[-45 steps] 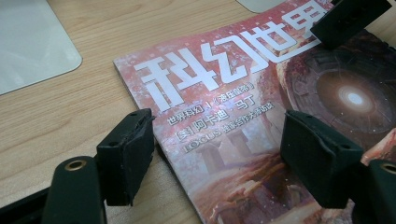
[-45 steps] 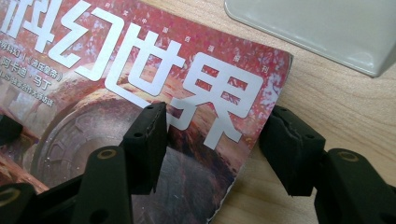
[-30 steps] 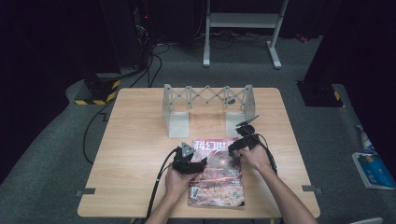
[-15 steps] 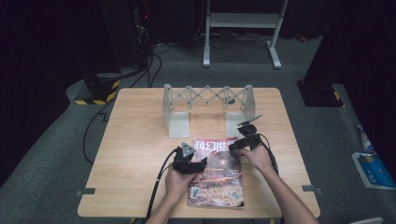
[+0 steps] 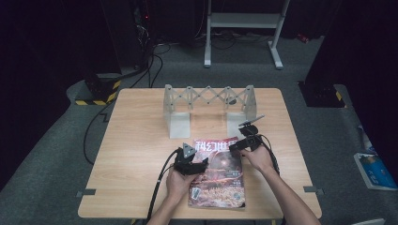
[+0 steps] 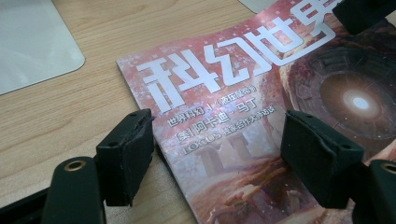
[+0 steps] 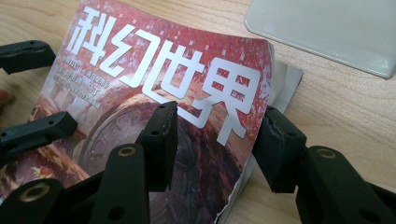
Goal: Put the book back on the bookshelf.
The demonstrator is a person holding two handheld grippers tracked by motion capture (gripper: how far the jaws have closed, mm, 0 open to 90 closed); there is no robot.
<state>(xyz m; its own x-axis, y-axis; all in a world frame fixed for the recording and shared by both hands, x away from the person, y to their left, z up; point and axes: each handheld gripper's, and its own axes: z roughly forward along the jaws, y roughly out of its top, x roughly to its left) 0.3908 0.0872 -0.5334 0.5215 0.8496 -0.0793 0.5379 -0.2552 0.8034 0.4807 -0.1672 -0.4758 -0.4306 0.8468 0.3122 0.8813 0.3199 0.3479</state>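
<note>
Looking down from the high view, we see the magazine (image 5: 217, 173) lying flat on the table (image 5: 136, 154), near its front edge, between our left gripper (image 5: 199, 164) and right gripper (image 5: 233, 146). Left gripper view: jaws apart, straddling the magazine's left edge. Right gripper view: jaws have just been closing, the lifted cover edge between them, not yet pinched.

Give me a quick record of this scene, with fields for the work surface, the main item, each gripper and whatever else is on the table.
surface: wooden table
main item: magazine, lying flat, red cover up
left gripper: open, jaws straddling the magazine's left edge
right gripper: jaws have just been closing around the cover's lifted right edge; pads not yet pressing
other: grey folding rack standing behind the magazine
</note>
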